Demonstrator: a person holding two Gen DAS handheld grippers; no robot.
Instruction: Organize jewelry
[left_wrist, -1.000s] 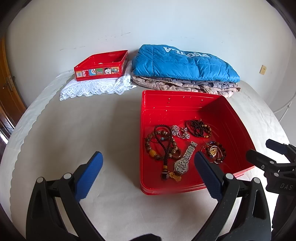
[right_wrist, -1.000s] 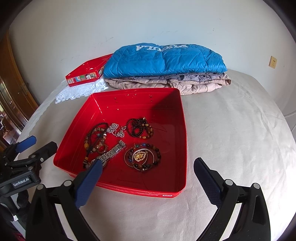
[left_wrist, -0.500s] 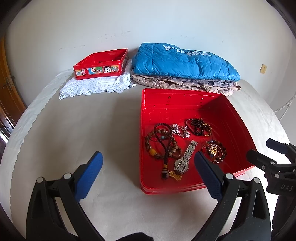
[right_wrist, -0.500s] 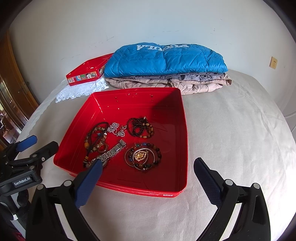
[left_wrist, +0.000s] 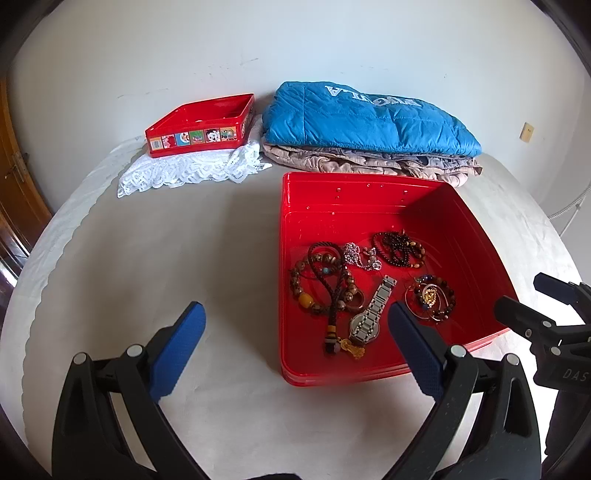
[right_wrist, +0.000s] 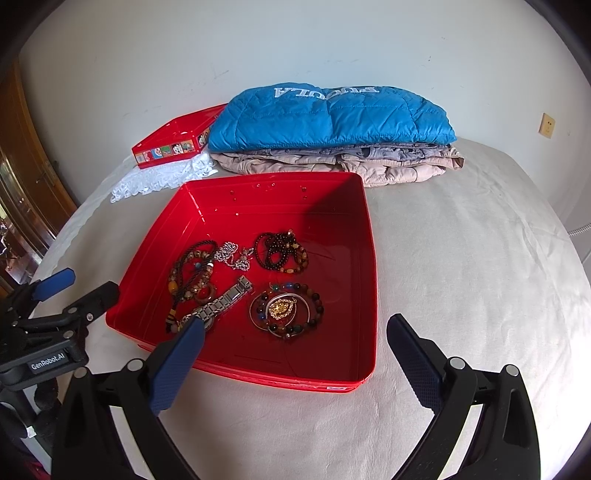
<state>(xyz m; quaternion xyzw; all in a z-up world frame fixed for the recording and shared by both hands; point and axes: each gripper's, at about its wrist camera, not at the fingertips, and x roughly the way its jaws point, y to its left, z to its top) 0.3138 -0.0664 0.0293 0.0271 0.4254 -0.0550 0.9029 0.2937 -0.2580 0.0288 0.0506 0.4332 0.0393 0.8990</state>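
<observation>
Big red tray (right_wrist: 365, 280) on the bed, jewelry heaped in its near half. Both grippers, left gripper (left_wrist: 295, 343) and right gripper (right_wrist: 295, 343), hang spread wide and empty at the tray's near edge. The watch (right_wrist: 221, 304) lies diagonally, nearer the left.

The left hand-held gripper (left_wrist: 295, 326) has 2 black plastic arms with silver round screws and blue textured pads (left_wrist: 179, 345). The right hand-held gripper (right_wrist: 295, 338) looks the same. A white "GenRobot.AI" label shows on the left body, "DAS" lettering on the right.
</observation>
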